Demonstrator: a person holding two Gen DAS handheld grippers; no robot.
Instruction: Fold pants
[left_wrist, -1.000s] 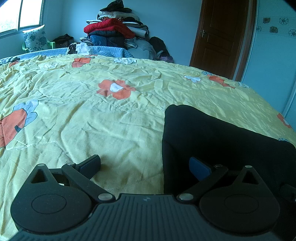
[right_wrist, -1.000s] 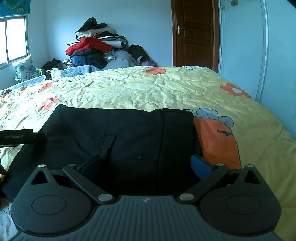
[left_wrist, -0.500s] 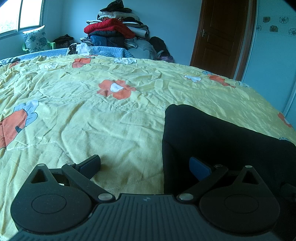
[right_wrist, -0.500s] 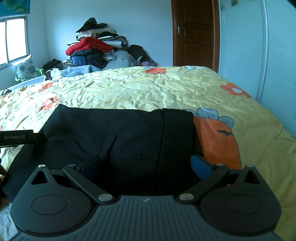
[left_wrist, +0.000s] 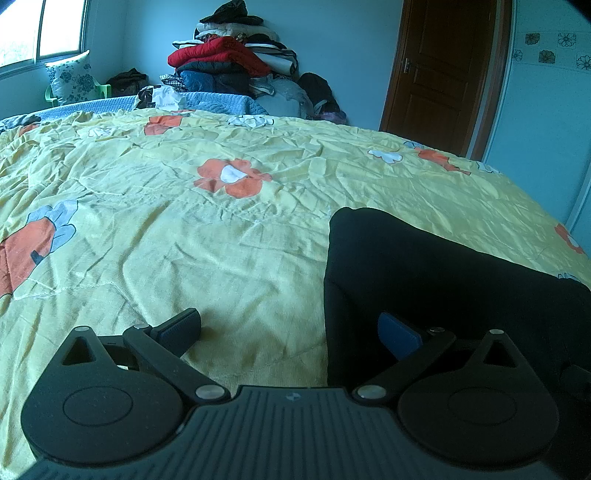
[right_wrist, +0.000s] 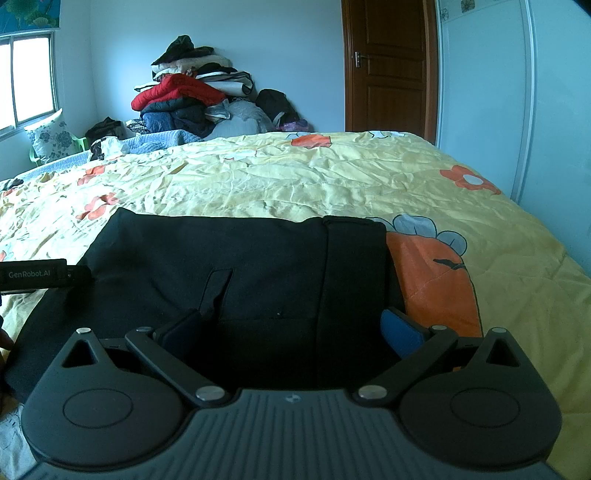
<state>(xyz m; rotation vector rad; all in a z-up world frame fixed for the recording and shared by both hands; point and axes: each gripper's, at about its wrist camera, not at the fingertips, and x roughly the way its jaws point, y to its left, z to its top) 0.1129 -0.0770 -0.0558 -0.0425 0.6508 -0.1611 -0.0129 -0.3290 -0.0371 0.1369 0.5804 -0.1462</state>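
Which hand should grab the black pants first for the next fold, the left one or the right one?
Probably the right. The right gripper is open with the black pants spread directly between its fingers. The left gripper, also open, straddles only the pants' edge, with one finger over the yellow bedspread.

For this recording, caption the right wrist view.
Open right gripper poised low over folded black pants on yellow floral bedspread.

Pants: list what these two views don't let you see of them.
- Near edge of the pants: right wrist view, hidden behind the right gripper body.
- Their right part: left wrist view, cut off by the frame edge and the left gripper.
- How many layers are folded: cannot tell, the black cloth shows little detail.
- Bedspread under the pants: covered.
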